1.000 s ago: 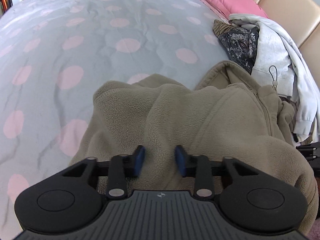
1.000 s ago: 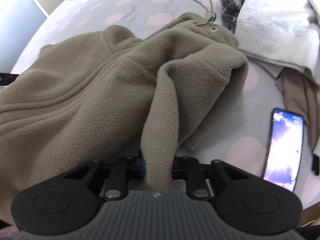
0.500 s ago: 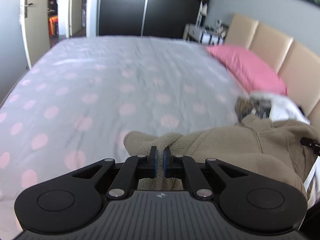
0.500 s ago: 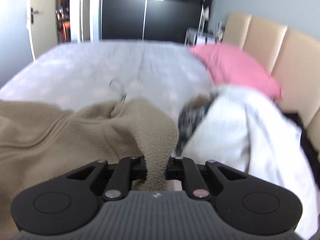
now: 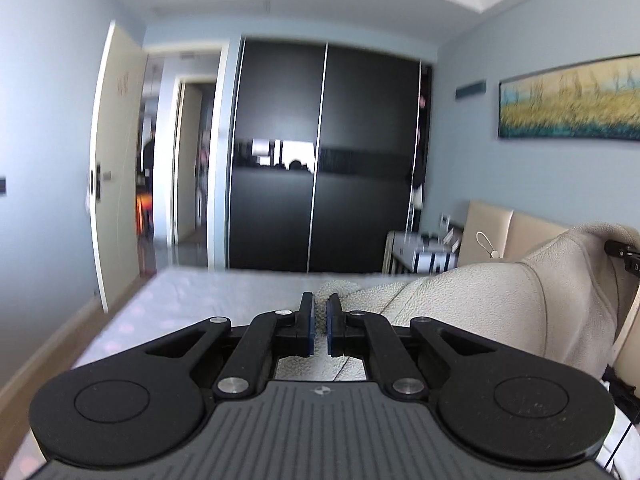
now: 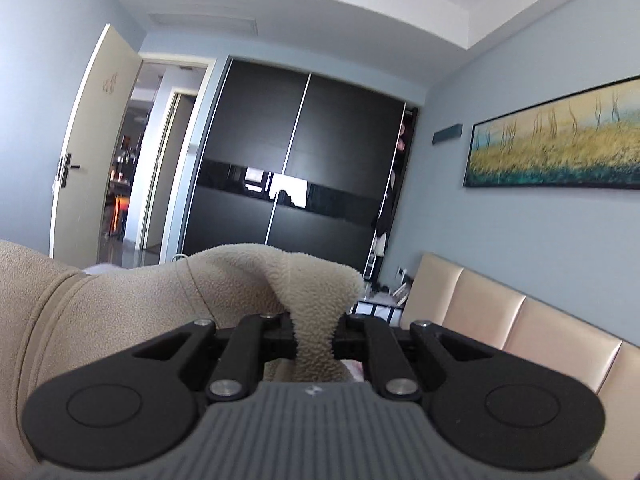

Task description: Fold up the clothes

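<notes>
A: Where is the beige fleece hooded jacket?

B: It hangs in the air between the two tools, above the bed with the grey cover dotted in pink. From the left wrist view it stretches from the fingers off to the right edge, where a loop of pale drawstring cord sticks up from it.

A: What is the left hand-held gripper doing?

B: Its blue-padded fingers stand nearly together, with a thin fold of the fleece pinched between them. Only a sliver of fabric shows in the gap.

A: And the right hand-held gripper?

B: It is clamped on a thicker bunch of the same jacket. The fleece rises out of the jaws in a rounded flap and hides the pads completely. The rest of the garment runs off to the left of that view.

A: What lies behind?

B: Both cameras look level across the room. There is a black glossy sliding wardrobe on the far wall, an open cream door to its left, and a long framed painting of yellow grass on the pale blue wall. A tan padded headboard sits lower right in the right wrist view. The left wrist view is slightly blurred.
</notes>
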`<state>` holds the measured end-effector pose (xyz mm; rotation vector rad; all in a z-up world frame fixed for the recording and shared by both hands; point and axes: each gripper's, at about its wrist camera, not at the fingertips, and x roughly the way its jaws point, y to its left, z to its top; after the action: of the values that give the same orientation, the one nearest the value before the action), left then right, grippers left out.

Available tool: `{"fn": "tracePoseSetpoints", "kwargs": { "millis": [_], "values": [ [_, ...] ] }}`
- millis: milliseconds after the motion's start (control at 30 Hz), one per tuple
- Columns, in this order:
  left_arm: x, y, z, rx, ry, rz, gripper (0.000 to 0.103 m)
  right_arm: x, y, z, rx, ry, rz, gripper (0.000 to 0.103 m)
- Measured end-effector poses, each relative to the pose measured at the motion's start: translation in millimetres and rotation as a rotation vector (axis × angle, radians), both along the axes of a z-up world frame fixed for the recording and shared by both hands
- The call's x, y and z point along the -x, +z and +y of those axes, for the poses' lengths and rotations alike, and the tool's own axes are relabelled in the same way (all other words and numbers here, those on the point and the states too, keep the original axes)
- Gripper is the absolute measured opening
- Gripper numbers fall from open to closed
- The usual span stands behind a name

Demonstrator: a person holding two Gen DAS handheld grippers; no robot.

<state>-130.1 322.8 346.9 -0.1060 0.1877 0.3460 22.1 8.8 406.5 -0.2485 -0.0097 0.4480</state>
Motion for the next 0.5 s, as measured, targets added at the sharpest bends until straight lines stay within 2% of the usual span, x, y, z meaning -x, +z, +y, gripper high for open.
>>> {"fn": "tracePoseSetpoints", "kwargs": {
  "millis": [133, 233, 333, 500],
  "values": [
    [20.1, 18.6, -21.4, -0.030, -0.015, -0.086, 0.004, 28.2, 20.4, -13.9, -0.018, -0.017, -0.087, 0.012],
    [31.0, 23.4, -34.2, -0.047, -0.031, -0.118, 0.004, 40.8, 25.3, -26.0, -0.051, -0.019, -0.105, 0.012],
    [36.0, 23.2, -42.1, -0.058, -0.037, -0.114, 0.004, 48.6, 28.4, -34.9, -0.073, -0.017, -0.105, 0.012],
    [30.9, 10.9, -41.1, -0.051, -0.047, -0.054, 0.004, 39.3, 20.8, -27.0, -0.056, -0.012, -0.086, 0.012]
  ]
}}
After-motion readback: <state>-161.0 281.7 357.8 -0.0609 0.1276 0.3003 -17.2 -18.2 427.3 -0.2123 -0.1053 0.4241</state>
